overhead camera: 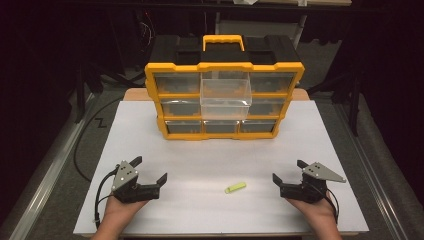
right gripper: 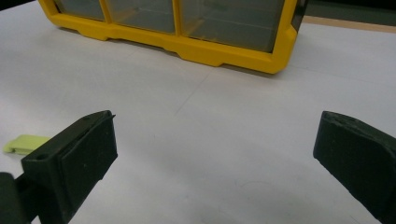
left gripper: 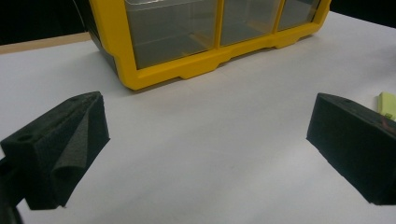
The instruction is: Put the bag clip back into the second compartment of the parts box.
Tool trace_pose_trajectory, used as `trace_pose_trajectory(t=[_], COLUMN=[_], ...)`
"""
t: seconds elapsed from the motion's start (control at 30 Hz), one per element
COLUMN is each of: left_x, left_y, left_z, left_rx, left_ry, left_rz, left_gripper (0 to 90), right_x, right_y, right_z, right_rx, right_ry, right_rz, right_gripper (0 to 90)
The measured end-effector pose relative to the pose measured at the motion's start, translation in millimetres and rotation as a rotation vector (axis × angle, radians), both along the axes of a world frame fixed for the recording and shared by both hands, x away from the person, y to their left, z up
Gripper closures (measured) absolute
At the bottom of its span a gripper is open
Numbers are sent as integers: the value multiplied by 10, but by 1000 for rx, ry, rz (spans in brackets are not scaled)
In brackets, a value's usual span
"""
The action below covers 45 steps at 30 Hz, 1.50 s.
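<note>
Both grippers rest low at the near edge of the white worktop, the left gripper and the right gripper each held in a hand with fingers spread wide and nothing between them. Between the two, somewhat nearer the right one and touching neither, a small yellow-green clip lies flat on the worktop. Farther back stands a yellow and black drawer organiser, its clear middle drawer in the upper rows pulled partly out toward the person.
</note>
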<state>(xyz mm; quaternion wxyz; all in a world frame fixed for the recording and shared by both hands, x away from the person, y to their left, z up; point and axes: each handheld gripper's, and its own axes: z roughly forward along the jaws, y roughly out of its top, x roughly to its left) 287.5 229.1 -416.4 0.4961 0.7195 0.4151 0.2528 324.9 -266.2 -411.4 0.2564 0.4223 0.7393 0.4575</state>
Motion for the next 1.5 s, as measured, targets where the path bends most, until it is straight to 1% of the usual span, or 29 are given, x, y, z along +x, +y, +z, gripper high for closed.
trace_pose_trajectory(t=[0.07, 0.17, 0.2, 0.27, 0.3, 0.37, 0.4, 0.43, 0.47, 0.5, 0.67, 0.73, 0.77, 0.8, 0.9, 0.97, 1.07, 1.1, 1.13, 1.17, 1.27, 1.3, 1.37, 1.4, 1.5], left_x=[-1, 2, 6, 7, 11, 12, 12, 10, 8, 8, 18, 13, 9, 4, 8, 14, 17, 16, 16, 15, 15, 14, 8, 0, 6], left_y=[-2, 2, 8, 8, 9, 6, 6, 4, 1, 1, 10, 4, 1, -5, -14, -15, -17, -20, -20, -19, -24, -29, -36, -39, -37], left_z=[0, 1, 1, 0, -1, -1, -1, -1, -1, -1, -4, -1, 2, 6, 4, 7, 10, 13, 13, 22, 24, 24, 25, 27, 20], left_rx=[2, -3, -5, -5, -4, -8, -8, -6, -4, -4, -4, -2, -5, 4, 8, 4, 10, 13, 13, 29, 26, 25, 29, 24, 22], left_ry=[-10, -11, -5, -4, -1, -1, -1, -1, -4, -4, 5, 1, 0, 1, 6, 8, 11, 20, 20, 31, 33, 35, 30, 20, 16], left_rz=[3, 8, 10, 12, 9, 5, 5, 6, 6, 6, 6, 5, 2, -4, -6, -7, -8, -17, -17, -41, -49, -52, -52, -48, -42], left_gripper=[2, 2, 2, 2, 2, 2, 2, 2, 2, 2, 2, 2, 2, 2, 2, 2, 2, 4, 9, 9, 12, 12, 12, 10, 9], right_x=[18, 43, 73, 96, 154, 223, 257, 257, 314, 314, 399, 422, 422, 432, 438, 451, 461, 469, 469, 465, 449, 430, 420, 390, 339], right_y=[44, 96, 151, 179, 234, 292, 323, 323, 393, 393, 537, 586, 586, 610, 630, 670, 701, 726, 726, 744, 756, 767, 772, 794, 837], right_z=[15, 31, 47, 57, 86, 107, 114, 114, 116, 116, 97, 87, 87, 84, 80, 70, 67, 66, 66, 67, 65, 63, 62, 58, 47], right_rx=[-19, -33, -22, -20, -9, 5, 5, 5, -2, -2, -15, -11, -11, -9, -4, -17, -17, -15, -15, -20, -19, -18, -14, -14, -21], right_ry=[-6, -11, -6, -9, -7, -5, -3, -3, 1, 1, 23, 33, 33, 39, 49, 50, 54, 54, 54, 52, 57, 59, 61, 66, 67], right_rz=[9, 14, 21, 24, 33, 40, 44, 44, 54, 54, 92, 100, 100, 110, 113, 114, 117, 134, 134, 140, 149, 156, 163, 179, 206], right_gripper=[3, 3, 3, 3, 3, 3, 4, 4, 3, 3, 4, 4, 4, 6, 11, 23, 37, 40, 40, 54, 70, 93, 107, 141, 188])
